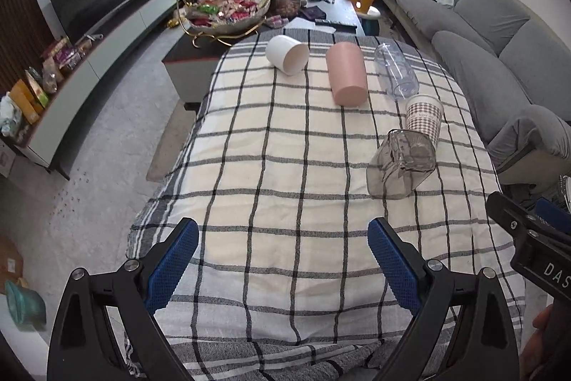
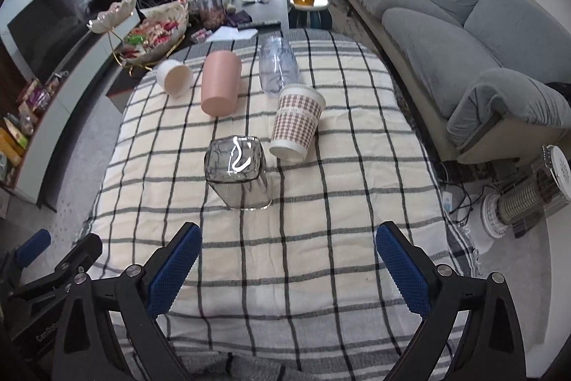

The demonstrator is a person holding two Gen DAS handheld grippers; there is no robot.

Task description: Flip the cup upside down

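Note:
Several cups sit on a checked tablecloth point(image 1: 271, 166). A smoky square glass cup point(image 1: 401, 166) point(image 2: 237, 174) stands upside down nearest me. A checked paper cup point(image 1: 424, 116) point(image 2: 298, 122), a pink cup point(image 1: 346, 74) point(image 2: 219, 83) and a clear plastic cup point(image 1: 396, 70) point(image 2: 278, 65) also stand base up. A white cup point(image 1: 287, 54) point(image 2: 175, 77) lies on its side at the far left. My left gripper point(image 1: 283, 259) and right gripper point(image 2: 289, 266) are both open and empty, above the near end of the cloth, apart from every cup.
A grey sofa point(image 2: 464, 24) runs along the right. A dark coffee table point(image 1: 332, 9) with a candy bowl point(image 1: 228, 13) and a jar stands beyond the cloth. A heater point(image 2: 521, 199) and cables lie on the floor at the right. A TV cabinet point(image 1: 89, 66) lines the left.

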